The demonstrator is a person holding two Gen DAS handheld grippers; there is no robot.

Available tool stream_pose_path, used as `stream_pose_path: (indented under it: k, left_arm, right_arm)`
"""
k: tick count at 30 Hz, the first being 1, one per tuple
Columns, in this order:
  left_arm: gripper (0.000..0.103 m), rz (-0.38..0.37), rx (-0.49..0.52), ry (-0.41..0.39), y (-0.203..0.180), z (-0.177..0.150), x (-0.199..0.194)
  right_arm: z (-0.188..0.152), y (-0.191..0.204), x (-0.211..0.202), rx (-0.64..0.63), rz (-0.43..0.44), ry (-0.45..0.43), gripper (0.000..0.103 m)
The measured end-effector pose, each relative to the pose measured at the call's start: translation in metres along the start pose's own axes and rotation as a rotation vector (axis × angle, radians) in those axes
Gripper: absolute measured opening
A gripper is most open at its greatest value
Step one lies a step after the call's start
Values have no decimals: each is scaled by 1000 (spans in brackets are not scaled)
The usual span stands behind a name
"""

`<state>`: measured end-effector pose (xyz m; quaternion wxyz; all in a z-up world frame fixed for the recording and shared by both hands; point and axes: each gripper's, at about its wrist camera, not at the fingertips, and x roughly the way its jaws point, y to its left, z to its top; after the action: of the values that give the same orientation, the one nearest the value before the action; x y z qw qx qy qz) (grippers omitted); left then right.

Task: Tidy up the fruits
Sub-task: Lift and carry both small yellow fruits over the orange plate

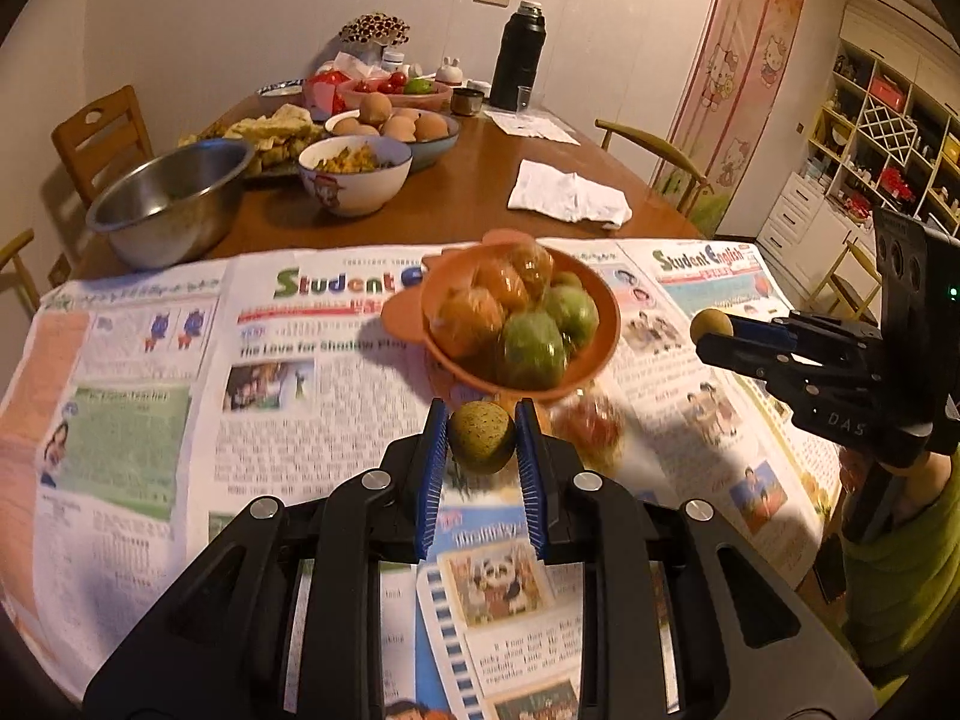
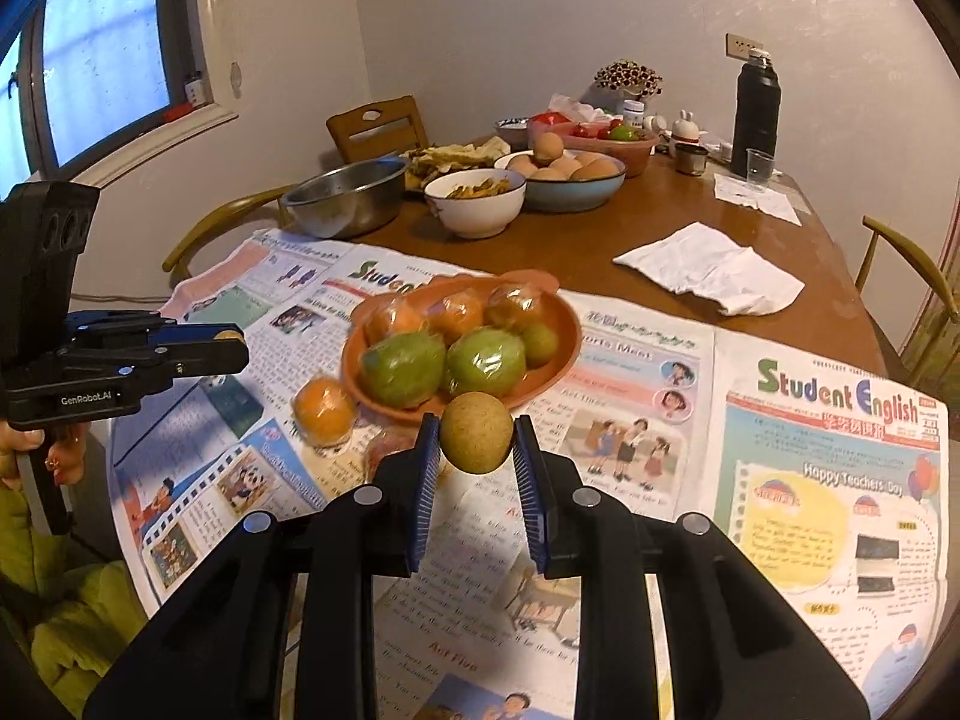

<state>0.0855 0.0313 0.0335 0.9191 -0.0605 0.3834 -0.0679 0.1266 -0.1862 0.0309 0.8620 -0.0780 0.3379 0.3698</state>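
Both of my tools carry fruit above the newspaper-covered worktop (image 2: 630,360): my left tool (image 1: 482,438) is clenched on a small speckled green-brown fruit (image 1: 480,435), and my right tool (image 2: 476,435) grips a round tan fruit (image 2: 476,432). Each hangs just in front of the orange bowl (image 2: 564,324), which holds wrapped oranges (image 2: 456,315) at the back and green fruits (image 2: 485,362) at the front. One more wrapped orange (image 2: 324,409) lies on the newspaper just left of the bowl, and a red wrapped fruit (image 1: 585,425) sits close before it.
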Motion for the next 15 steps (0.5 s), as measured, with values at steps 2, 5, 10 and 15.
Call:
stream_pose_path:
  k: [2,5,10,15]
  left_arm:
    - [16,-4,4,2,0,7,5]
    - [16,-8,6,7,0,12,12]
    - [16,-13,7,24,1,18,26]
    - [15,-17,4,33,4,25,38]
  right_arm:
    - [5,-2,1,-1,-4,-5,24]
    - [13,-4,4,-7,-4,-12,24]
    - [27,-7,11,-13,0,-26,24]
    - [40,-10,19,-16,4,-35,24]
